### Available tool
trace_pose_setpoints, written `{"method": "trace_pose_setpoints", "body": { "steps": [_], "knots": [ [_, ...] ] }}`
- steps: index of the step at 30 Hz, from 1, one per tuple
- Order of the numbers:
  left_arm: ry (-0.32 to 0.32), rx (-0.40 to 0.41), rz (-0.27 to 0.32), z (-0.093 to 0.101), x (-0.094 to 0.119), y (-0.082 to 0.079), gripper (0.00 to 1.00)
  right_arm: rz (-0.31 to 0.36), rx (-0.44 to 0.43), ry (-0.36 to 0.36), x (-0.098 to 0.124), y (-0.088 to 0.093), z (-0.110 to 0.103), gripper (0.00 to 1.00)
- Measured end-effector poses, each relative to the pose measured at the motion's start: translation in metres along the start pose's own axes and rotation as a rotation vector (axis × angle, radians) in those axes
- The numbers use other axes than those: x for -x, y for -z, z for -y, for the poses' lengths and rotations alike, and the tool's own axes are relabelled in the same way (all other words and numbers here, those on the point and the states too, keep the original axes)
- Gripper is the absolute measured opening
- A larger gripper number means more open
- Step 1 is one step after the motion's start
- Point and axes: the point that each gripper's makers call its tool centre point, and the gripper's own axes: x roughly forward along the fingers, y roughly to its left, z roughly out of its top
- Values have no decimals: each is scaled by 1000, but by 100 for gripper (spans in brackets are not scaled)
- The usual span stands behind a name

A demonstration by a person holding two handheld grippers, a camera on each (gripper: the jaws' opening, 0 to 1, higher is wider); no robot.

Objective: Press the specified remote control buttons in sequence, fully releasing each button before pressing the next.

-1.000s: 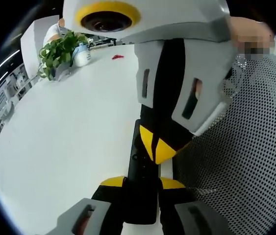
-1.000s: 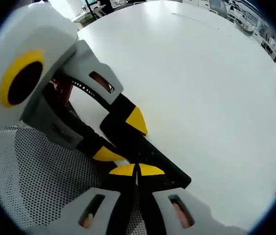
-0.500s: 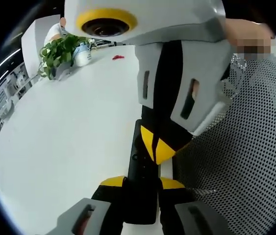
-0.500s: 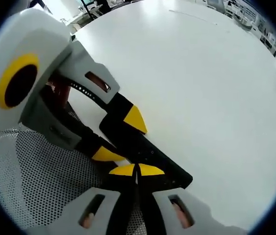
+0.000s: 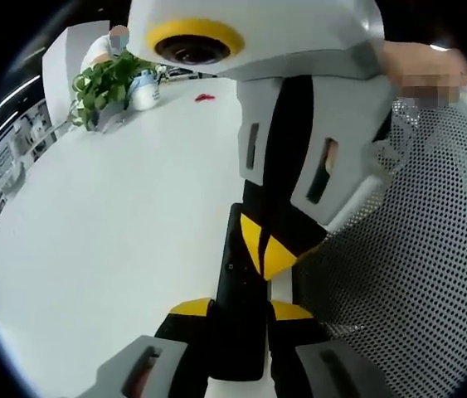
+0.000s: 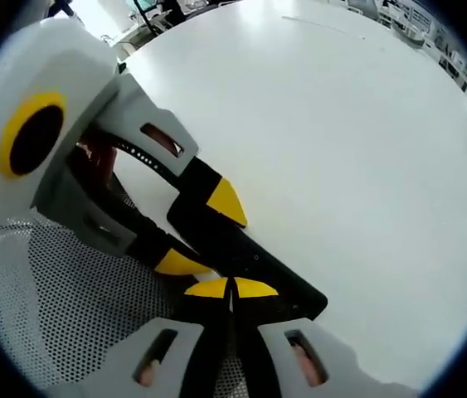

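A slim black remote (image 5: pixel 235 282) lies lengthwise between the yellow-tipped jaws of my left gripper (image 5: pixel 241 311), which is shut on it just above the white table (image 5: pixel 109 232). My right gripper (image 5: pixel 268 246) comes down from the top, its yellow tips pressed together on the remote's face. In the right gripper view, my right gripper (image 6: pixel 232 288) is shut, with its tips touching the remote (image 6: pixel 274 278). The left gripper (image 6: pixel 204 234) reaches in from the left and clamps the remote's sides. The button under the tips is hidden.
A perforated grey mesh surface (image 5: pixel 415 249) lies to the right of the remote, also seen as mesh (image 6: pixel 59 307). A potted plant (image 5: pixel 104 83), a white bottle (image 5: pixel 143 89) and a small red item (image 5: pixel 204 97) stand at the table's far edge. A hand (image 5: pixel 420 62) holds the right gripper.
Both views have shifted slightly with the hands. The grippers and the remote keep the same positions relative to each other.
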Motion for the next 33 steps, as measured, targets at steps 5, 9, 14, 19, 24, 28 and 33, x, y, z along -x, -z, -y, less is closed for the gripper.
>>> {"method": "trace_pose_setpoints", "body": {
  "steps": [5,9,14,19,24,28,33],
  "knots": [
    [-4,-30,-4,0,0,1,25,6,-43,-12,1,0,-1,0],
    [-3,-27,-2,0,0,1,25,5,-61,0,3,0,1,0],
    [-3,-26,-1,0,0,1,25,52,-52,2,8,-8,1,0],
    [-3,-23,1,0,1,0,25,90,-9,2,7,-16,-2,0],
    [0,-15,3,0,1,0,25,80,67,27,3,-18,-4,0],
    [0,-11,5,0,1,0,25,76,104,71,0,-19,0,0],
    [3,4,9,0,1,0,25,79,141,88,1,-19,1,0]
  ]
}}
